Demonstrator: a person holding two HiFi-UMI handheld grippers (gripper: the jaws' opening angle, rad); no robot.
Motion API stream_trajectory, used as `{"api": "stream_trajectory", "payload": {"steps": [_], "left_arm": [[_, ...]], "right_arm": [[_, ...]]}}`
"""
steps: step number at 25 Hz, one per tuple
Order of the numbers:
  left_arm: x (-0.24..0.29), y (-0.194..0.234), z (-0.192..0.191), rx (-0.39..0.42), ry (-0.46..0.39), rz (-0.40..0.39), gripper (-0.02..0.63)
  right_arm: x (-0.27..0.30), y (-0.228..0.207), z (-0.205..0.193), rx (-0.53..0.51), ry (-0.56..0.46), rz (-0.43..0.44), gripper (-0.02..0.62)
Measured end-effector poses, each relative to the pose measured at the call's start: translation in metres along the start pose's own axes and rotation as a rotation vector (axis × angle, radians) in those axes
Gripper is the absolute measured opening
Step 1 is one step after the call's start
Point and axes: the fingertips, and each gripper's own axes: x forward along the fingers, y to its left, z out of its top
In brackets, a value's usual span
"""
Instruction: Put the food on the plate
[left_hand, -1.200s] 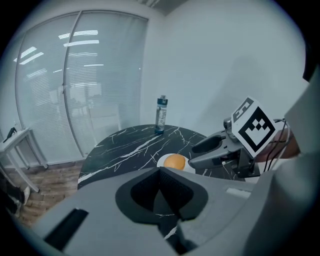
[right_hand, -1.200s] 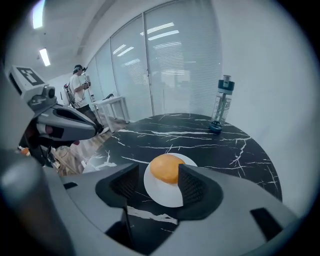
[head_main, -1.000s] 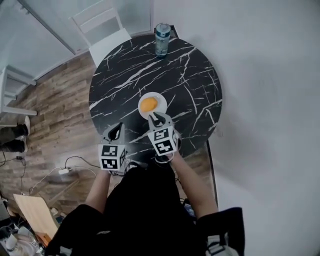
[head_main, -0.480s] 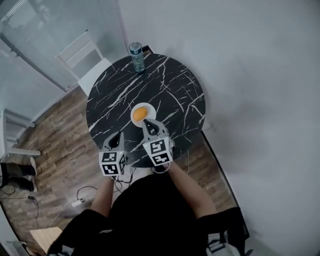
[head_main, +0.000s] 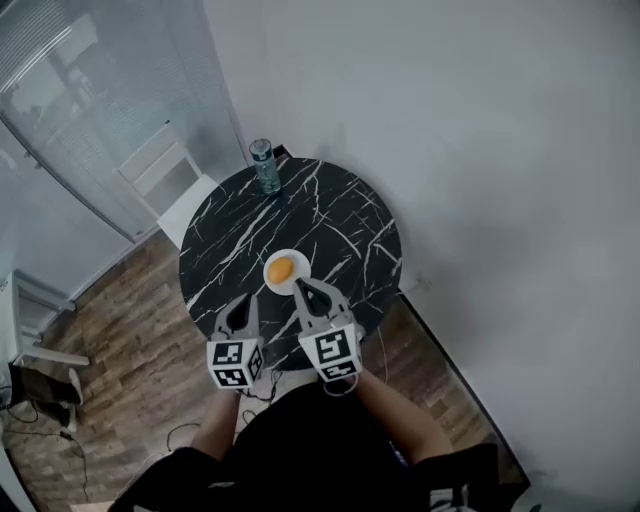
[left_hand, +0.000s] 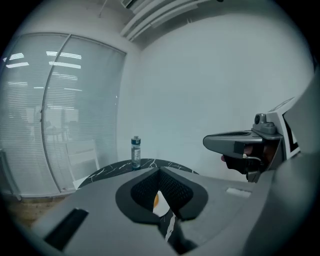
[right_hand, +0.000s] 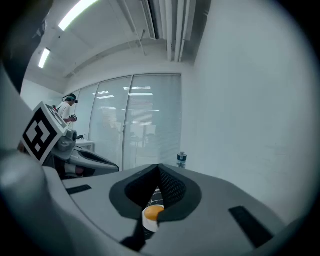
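Note:
A small white plate (head_main: 293, 281) with a round orange food item (head_main: 280, 270) on it sits on the near half of the round black marble table (head_main: 340, 230). My right gripper (head_main: 300, 289) is shut and empty, its tips just short of the plate's near rim. My left gripper (head_main: 240, 306) hovers over the table's near left edge, also shut and holding nothing. In the right gripper view the food (right_hand: 154, 212) and plate (right_hand: 148, 221) show below the closed jaws. In the left gripper view a sliver of the plate (left_hand: 159, 204) shows the same way.
A water bottle (head_main: 264, 165) stands at the table's far edge, with a white chair (head_main: 165, 178) beyond it to the left. A white wall runs along the right, glass panels along the left. Wood floor (head_main: 120, 330) surrounds the table. A person (right_hand: 65, 111) stands far off.
The head view has pulled up and back, so the table looks smaller. The right gripper's jaws have closed with nothing in them. Both grippers stay near the table's near edge.

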Motion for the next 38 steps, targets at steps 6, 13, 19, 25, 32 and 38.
{"api": "stream_trajectory", "payload": {"steps": [6, 13, 19, 25, 32, 38], "left_arm": [[-0.029, 0.000, 0.054, 0.055, -0.121, 0.006, 0.000], [-0.059, 0.018, 0.088, 0.066, -0.196, 0.044, 0.000], [-0.064, 0.023, 0.097, 0.064, -0.203, 0.051, 0.000], [-0.059, 0.016, 0.100, 0.051, -0.198, 0.021, 0.000], [-0.051, 0.006, 0.098, 0.065, -0.172, -0.012, 0.000], [-0.042, 0.001, 0.088, 0.063, -0.159, -0.024, 0.000]], "right_arm": [[-0.022, -0.012, 0.062, -0.021, -0.128, -0.041, -0.005], [-0.043, -0.017, 0.092, -0.029, -0.173, -0.070, -0.005], [-0.046, -0.020, 0.101, -0.060, -0.159, -0.069, -0.005], [-0.048, -0.020, 0.103, -0.076, -0.139, -0.069, -0.005], [-0.046, -0.026, 0.099, -0.106, -0.126, -0.080, -0.005], [-0.041, -0.027, 0.088, -0.126, -0.104, -0.070, -0.005]]}}
